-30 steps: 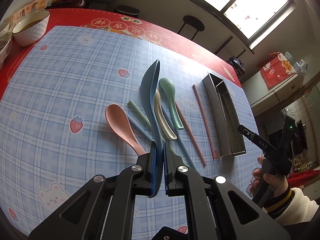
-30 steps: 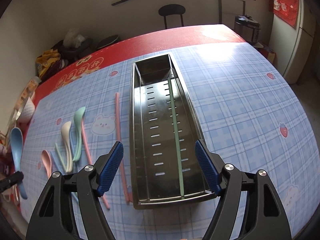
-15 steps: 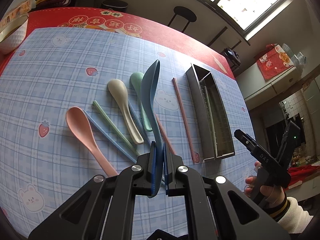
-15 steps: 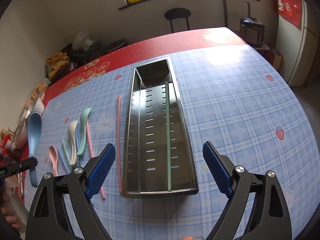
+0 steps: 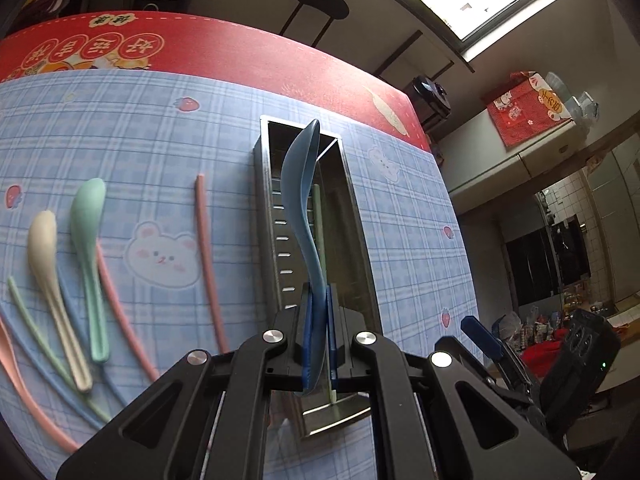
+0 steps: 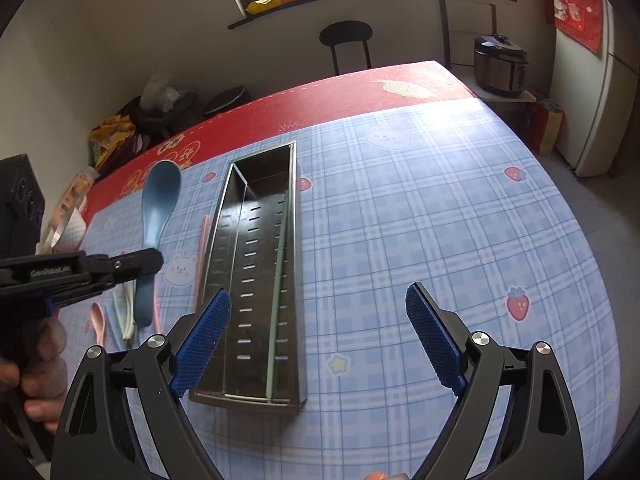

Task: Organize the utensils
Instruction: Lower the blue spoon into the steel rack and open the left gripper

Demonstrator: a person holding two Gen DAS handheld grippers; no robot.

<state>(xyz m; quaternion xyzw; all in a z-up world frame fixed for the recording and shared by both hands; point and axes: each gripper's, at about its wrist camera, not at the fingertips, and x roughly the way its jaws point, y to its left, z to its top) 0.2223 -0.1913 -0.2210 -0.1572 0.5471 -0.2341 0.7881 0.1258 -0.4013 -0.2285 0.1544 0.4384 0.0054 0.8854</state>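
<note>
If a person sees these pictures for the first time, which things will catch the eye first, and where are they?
First comes the blue spoon, clamped by its handle in the left gripper and raised, bowl upward, in front of the long metal tray. The tray lies in the middle of the blue checked tablecloth with one green chopstick inside. The right gripper hangs wide open and empty over the tray's near end.

Your left gripper (image 5: 318, 336) is clamping the handle of the blue spoon (image 5: 301, 184), whose bowl is rising in front of the metal tray (image 5: 356, 216). A green chopstick (image 5: 319, 216) is lying inside that tray. On the checked cloth (image 5: 120, 140) to the left, a pink chopstick (image 5: 206, 252), a green spoon (image 5: 90, 248) and a cream spoon (image 5: 48, 276) are lying side by side. Your right gripper (image 5: 486, 340) is showing at the lower right, off the table's edge.
</note>
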